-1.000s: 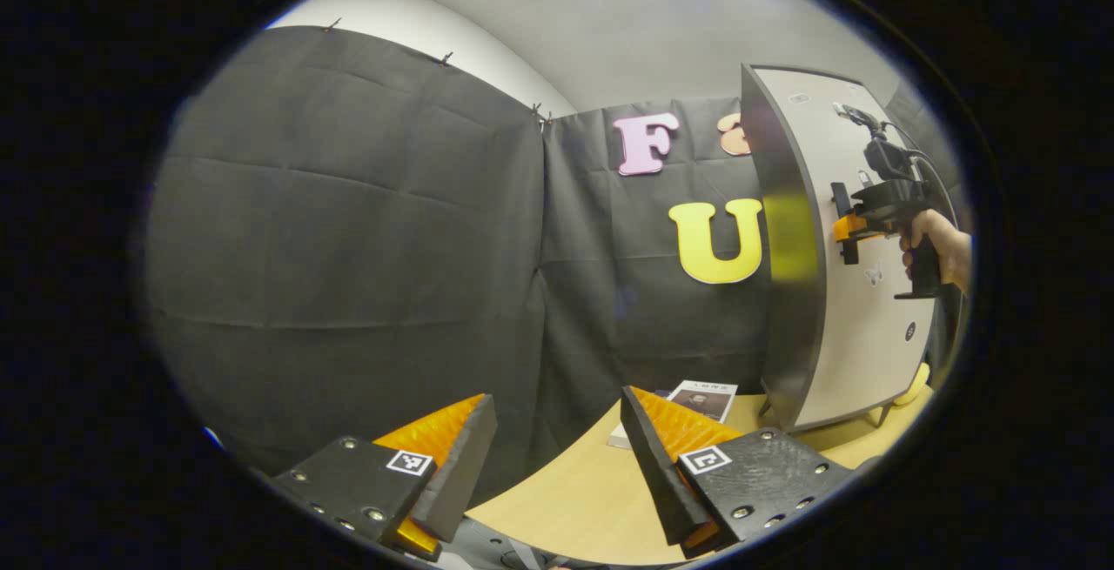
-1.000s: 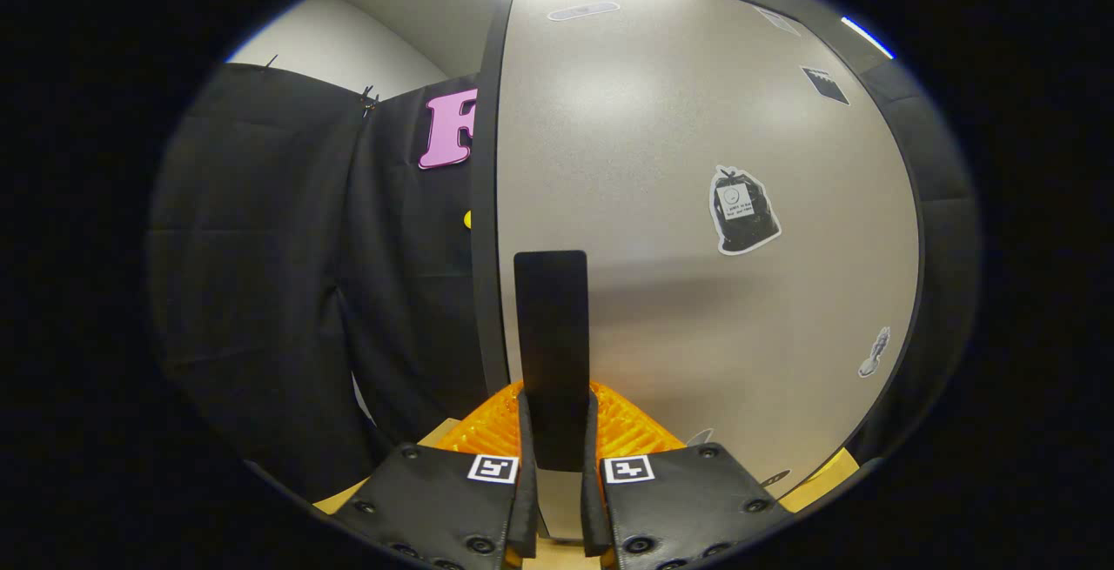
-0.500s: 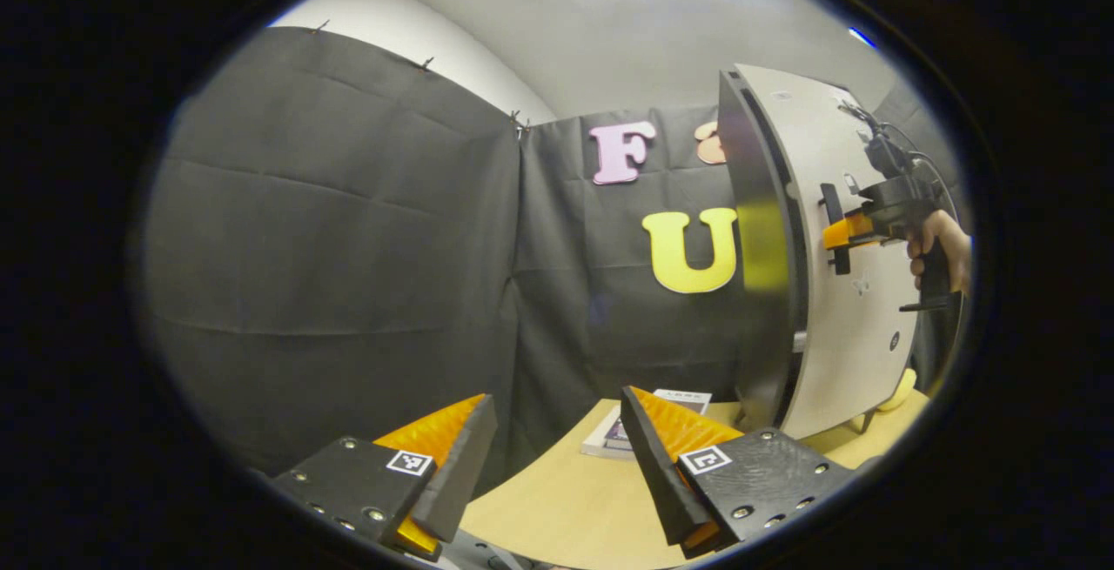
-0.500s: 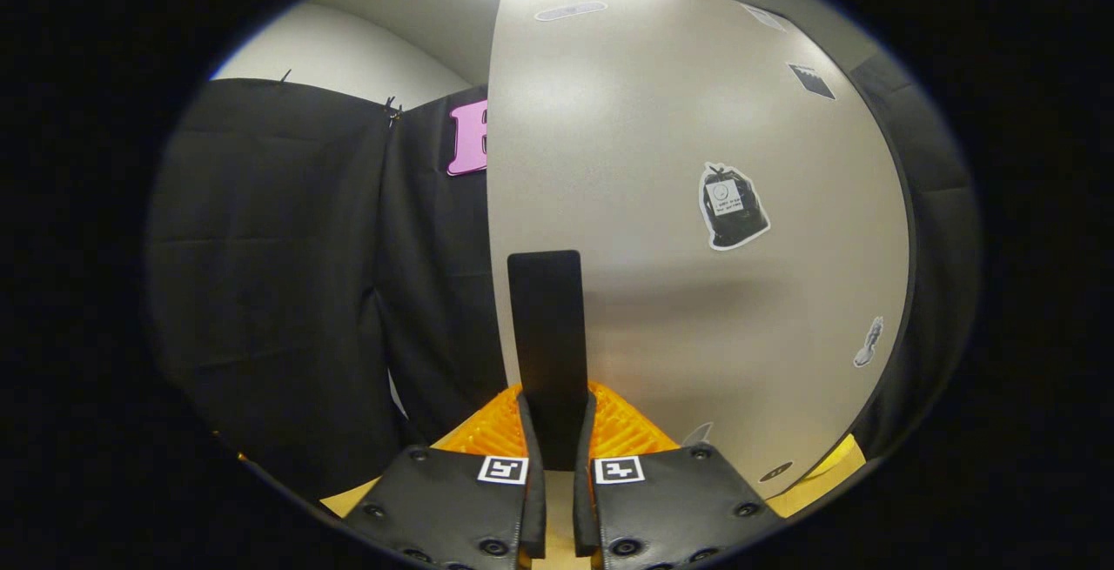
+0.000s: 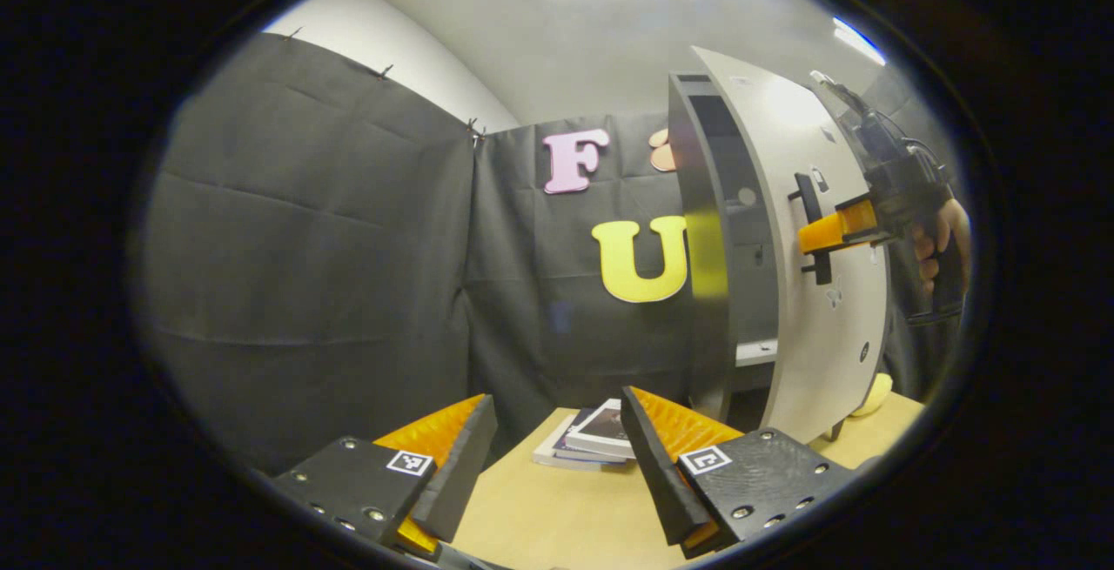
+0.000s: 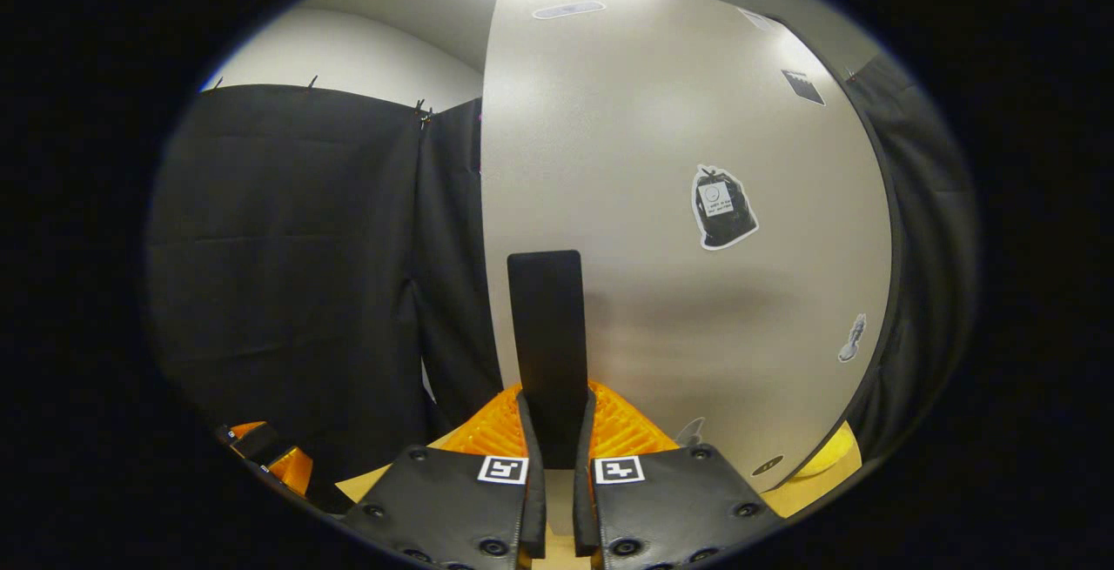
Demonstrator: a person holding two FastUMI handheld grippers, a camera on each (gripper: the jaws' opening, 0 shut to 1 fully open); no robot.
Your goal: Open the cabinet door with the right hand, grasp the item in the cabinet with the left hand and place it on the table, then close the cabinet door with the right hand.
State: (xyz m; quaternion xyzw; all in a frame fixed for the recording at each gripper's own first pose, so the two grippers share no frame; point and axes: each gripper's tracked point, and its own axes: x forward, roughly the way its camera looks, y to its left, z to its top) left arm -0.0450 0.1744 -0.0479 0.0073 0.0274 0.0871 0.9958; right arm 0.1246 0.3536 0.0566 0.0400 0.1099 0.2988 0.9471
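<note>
Right gripper (image 6: 551, 431): both fingers pinched on the black vertical door handle (image 6: 546, 335) of the cabinet door (image 6: 661, 231), which stands ajar, with a gap at its handle edge onto the dark cabinet interior (image 5: 740, 231). Left gripper (image 5: 557, 457): jaws spread wide, holding nothing, poised above the wooden table (image 5: 557, 509) near a small stack of books (image 5: 592, 439). The item inside the cabinet cannot be made out; one pale shelf edge (image 5: 755, 352) is visible.
</note>
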